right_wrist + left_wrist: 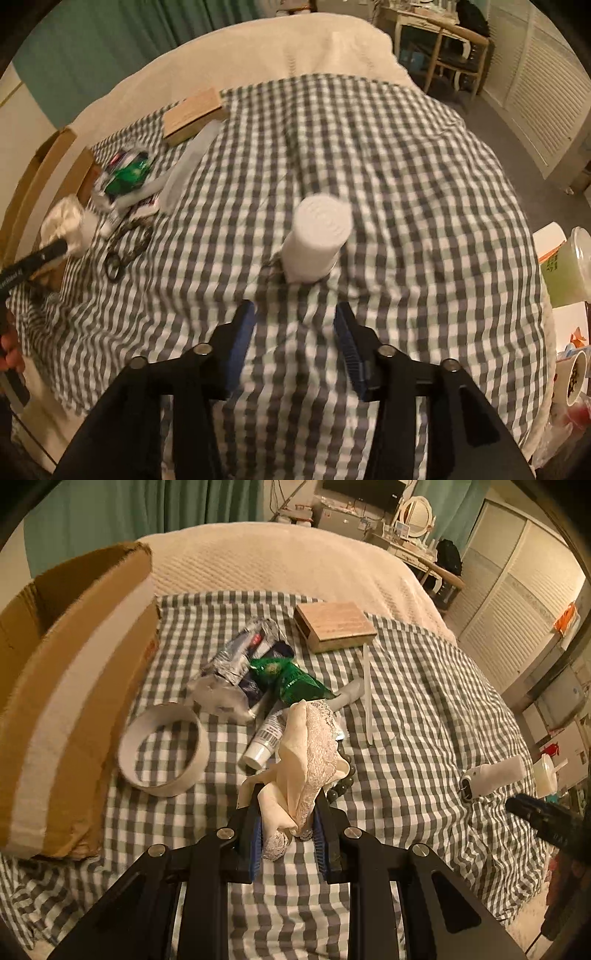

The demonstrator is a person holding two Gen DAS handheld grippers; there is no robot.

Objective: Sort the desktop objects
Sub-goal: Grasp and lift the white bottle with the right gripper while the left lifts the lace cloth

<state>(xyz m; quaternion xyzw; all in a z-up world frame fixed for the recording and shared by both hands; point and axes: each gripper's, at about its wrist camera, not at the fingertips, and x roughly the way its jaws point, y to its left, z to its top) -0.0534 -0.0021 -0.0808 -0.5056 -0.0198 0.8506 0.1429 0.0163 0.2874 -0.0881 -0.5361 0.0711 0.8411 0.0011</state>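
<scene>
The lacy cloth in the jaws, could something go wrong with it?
Maybe. The lacy cloth hangs loosely from the left gripper, so it might slip out. Its trailing end lies over the bead string and white tube, so lifting could snag or drag them across the checked cloth.

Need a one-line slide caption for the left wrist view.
Left gripper shut on a cream lace cloth above the checked cover, tape ring and cardboard box to its left.
</scene>
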